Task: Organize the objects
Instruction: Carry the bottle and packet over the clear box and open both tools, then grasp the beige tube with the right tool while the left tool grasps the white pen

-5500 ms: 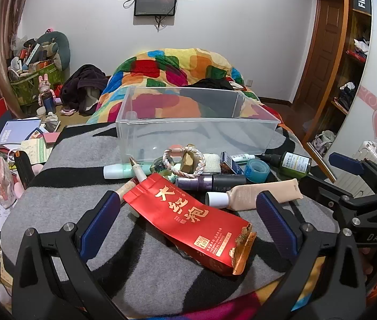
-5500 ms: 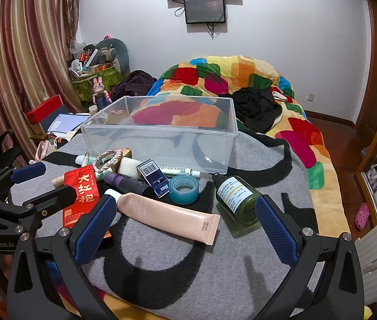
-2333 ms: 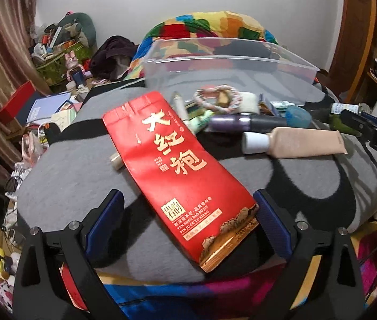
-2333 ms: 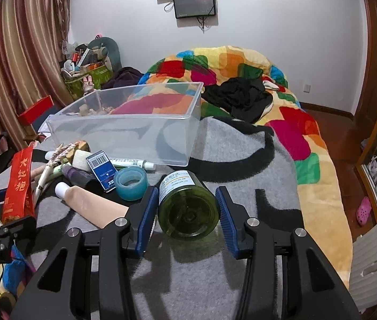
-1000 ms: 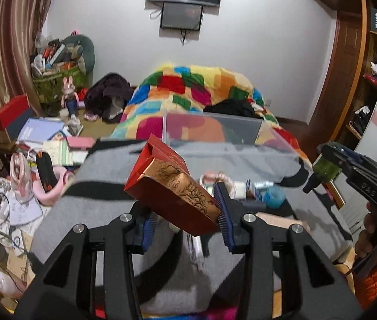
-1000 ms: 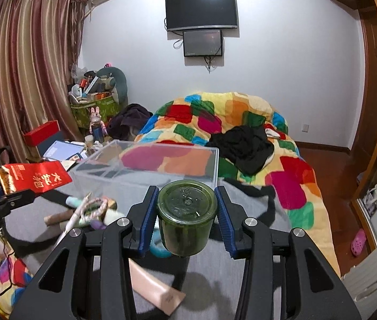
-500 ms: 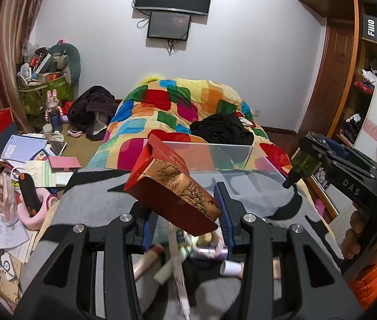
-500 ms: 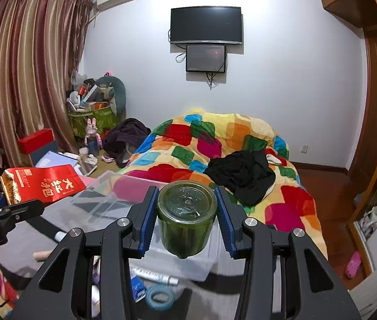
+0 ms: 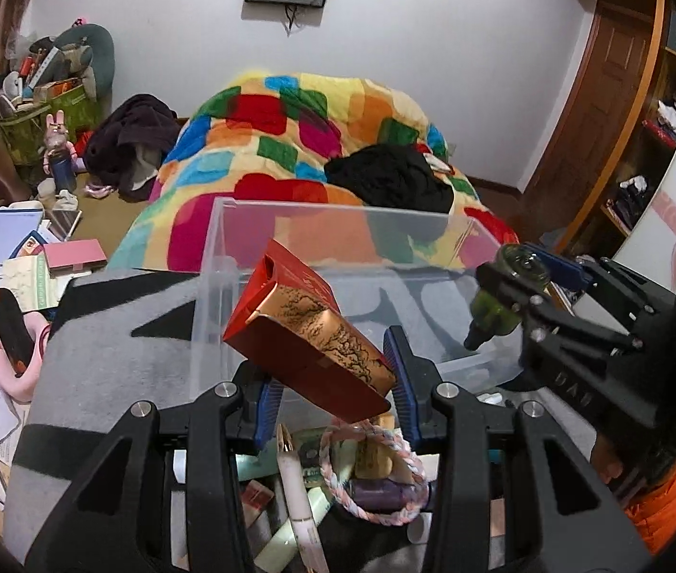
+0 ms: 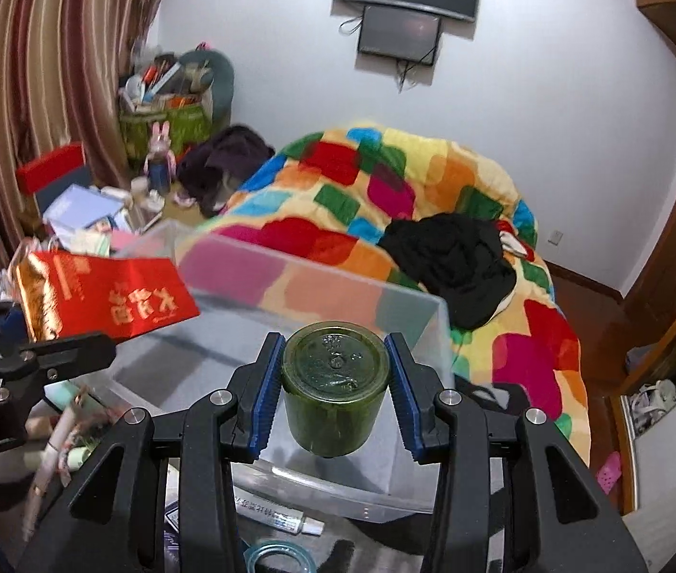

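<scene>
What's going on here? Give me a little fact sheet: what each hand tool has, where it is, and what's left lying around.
left tool: shut on red tea packet, held over the near left part of the clear plastic bin
right tool: shut on green glass bottle, held over the bin's right side
bin contents: nothing visible inside yet
left on the grey blanket: braided rope ring, purple tube, white tube, teal tape roll
apparent stage: both items carried, not released

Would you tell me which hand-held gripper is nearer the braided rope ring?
Left hand-held gripper: the braided rope ring lies just below it. The right hand-held gripper hangs over the clear bin.
</scene>
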The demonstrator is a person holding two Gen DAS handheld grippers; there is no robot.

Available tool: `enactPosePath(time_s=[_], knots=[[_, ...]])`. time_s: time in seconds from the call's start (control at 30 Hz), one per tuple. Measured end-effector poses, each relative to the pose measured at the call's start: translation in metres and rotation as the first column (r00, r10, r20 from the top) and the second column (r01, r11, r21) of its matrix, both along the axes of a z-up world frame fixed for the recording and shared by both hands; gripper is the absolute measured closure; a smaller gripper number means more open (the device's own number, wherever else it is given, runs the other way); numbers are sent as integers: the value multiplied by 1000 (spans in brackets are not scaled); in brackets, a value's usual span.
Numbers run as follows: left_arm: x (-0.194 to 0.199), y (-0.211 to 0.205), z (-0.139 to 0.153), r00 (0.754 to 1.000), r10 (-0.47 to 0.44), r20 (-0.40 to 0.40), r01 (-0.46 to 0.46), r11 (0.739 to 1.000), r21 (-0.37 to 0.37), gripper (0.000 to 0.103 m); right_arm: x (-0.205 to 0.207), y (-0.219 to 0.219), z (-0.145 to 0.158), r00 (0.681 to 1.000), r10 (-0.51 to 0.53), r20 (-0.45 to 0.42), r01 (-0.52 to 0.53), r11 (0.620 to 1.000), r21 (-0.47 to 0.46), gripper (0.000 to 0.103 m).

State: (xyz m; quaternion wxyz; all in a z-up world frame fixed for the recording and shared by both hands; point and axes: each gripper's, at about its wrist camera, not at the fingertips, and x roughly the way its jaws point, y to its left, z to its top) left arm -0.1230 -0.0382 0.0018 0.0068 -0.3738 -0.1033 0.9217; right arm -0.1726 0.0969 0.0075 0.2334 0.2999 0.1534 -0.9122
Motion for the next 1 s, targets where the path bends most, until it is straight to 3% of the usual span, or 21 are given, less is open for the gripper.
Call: enactPosePath(time_s=[0.23,0.4,0.5,0.8,0.9,1.0], knots=[[-1,-2,-1,1000,-17,3,17,1000,17,62,2,-7,-12,996,52,70,-52,999,-3,64],[6,0,2,1000,-25,-5,25,1000,7,55,12,-7,-11,995,77,65,-77,997,-9,46],[11,2,5,999,-34,-11,34,999,4,52,20,-4,-7,995,88,54,-87,996,-18,43],[38,7,20,999,-19,-50,17,999,-35,32,45,12,4,996,85,19,-85,996,-24,28],[48,6,24,998,-10,-63,7,998,-58,21,51,23,6,996,83,23,-82,996,-39,22],[60,2,24,998,0,-64,-5,997,-71,15,58,36,4,996,82,35,-81,996,-49,21]])
